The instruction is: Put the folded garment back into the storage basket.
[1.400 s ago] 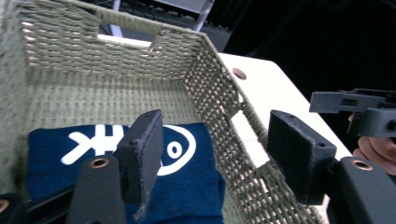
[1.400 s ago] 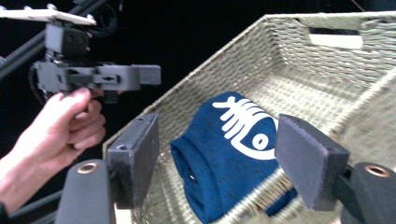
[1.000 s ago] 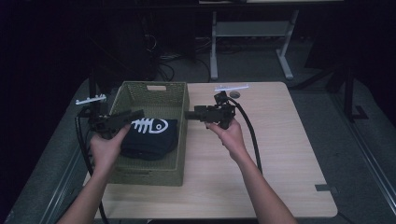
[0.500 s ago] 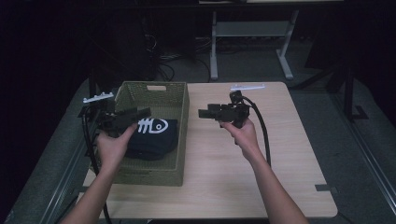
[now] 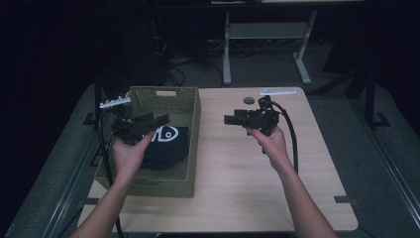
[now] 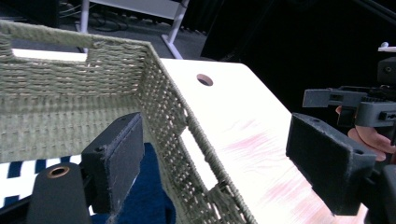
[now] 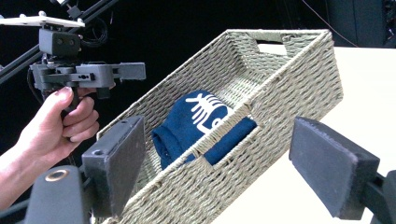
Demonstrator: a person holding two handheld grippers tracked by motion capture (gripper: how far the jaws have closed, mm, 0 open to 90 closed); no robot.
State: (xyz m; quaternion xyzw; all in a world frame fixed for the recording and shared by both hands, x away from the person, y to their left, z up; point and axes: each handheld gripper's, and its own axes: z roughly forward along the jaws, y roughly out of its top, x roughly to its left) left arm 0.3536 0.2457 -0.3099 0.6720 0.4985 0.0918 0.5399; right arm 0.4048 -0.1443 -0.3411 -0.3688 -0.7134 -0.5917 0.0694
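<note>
A dim room with grey carpet (image 5: 346, 124). A white-framed table (image 5: 267, 34) stands behind the pale wooden bench (image 5: 237, 173), cables (image 5: 173, 54) beneath it.

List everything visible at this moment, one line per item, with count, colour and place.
table: one, light wood, centre, with a round hole near its far edge.
basket: one, green woven, on the table's left part.
folded cloth: one, dark blue with a white print, inside the basket.
white desk frame: one, on the dark floor beyond the table.
left hand-held gripper: one, black, open, held over the basket.
right hand-held gripper: one, black, open, held above the table right of the basket.
hands: two, left, right, each holding a gripper.
</note>
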